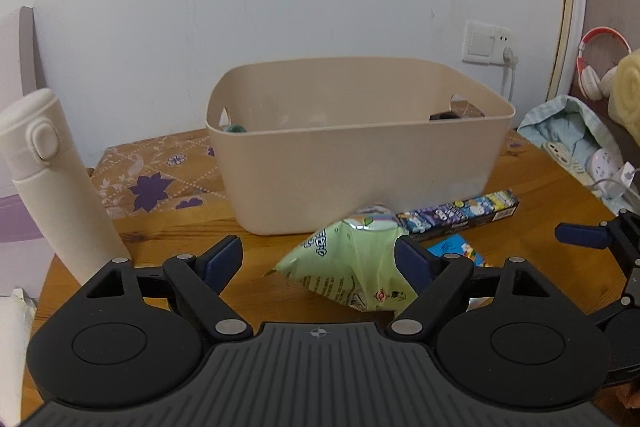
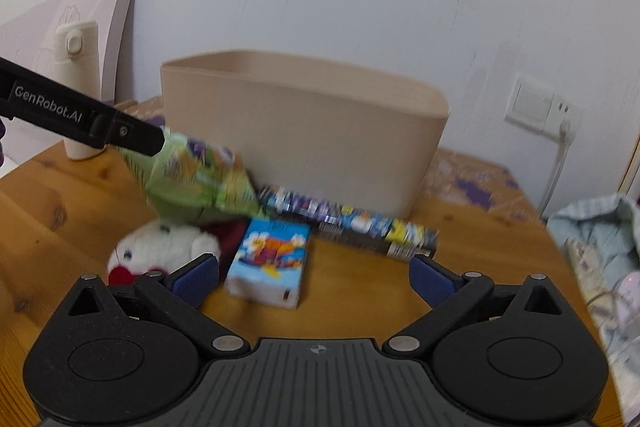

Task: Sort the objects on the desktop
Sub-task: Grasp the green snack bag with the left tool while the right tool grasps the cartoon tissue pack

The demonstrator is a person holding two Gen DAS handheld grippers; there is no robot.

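green snack bag (image 1: 352, 267), beige bin (image 1: 356, 163) (behind), wooden table (image 1: 256, 291)

wall socket (image 1: 487, 42) – plugged | headphones (image 1: 600, 67) – red-white, right edge | blue cloth (image 1: 568, 131) – beside table

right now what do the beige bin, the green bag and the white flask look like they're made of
Beige bin: likely matte plastic, with smooth one-piece walls, rounded corners and cut-out handles.
Green bag: thin glossy printed film, probably plastic or foil-lined; it is creased, crinkled and reflects light.
White flask: smooth matte shell with a push-button lid; coated metal or plastic, the look cannot settle which.
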